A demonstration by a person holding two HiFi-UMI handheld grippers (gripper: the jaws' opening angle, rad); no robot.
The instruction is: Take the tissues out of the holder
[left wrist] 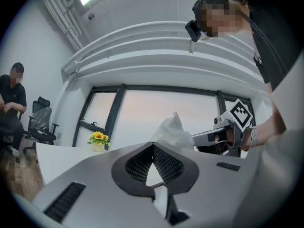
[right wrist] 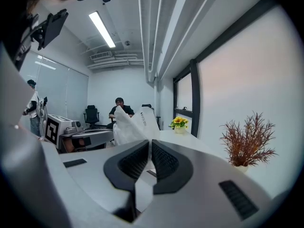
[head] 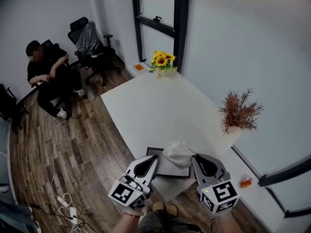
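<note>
A white crumpled tissue pack (head: pixel 179 152) hangs just above a dark-framed holder (head: pixel 172 177) at the near end of the white table (head: pixel 155 106). My left gripper (head: pixel 156 158) meets the pack's left edge and my right gripper (head: pixel 194 155) its right edge. In the left gripper view the jaws (left wrist: pixel 153 145) are closed at the tips, with the pack (left wrist: pixel 173 129) rising just past them. The right gripper view shows the jaws (right wrist: pixel 150 141) pinched together on white wrapper, and the pack (right wrist: pixel 130 125) bulges beyond them. Each gripper faces the other across the pack.
A vase of sunflowers (head: pixel 163 64) stands at the table's far end. A dried reddish plant (head: pixel 239 115) in a white pot sits at the right edge. A person (head: pixel 48 74) sits on a chair at the left, near cables (head: pixel 63 198) on the wooden floor.
</note>
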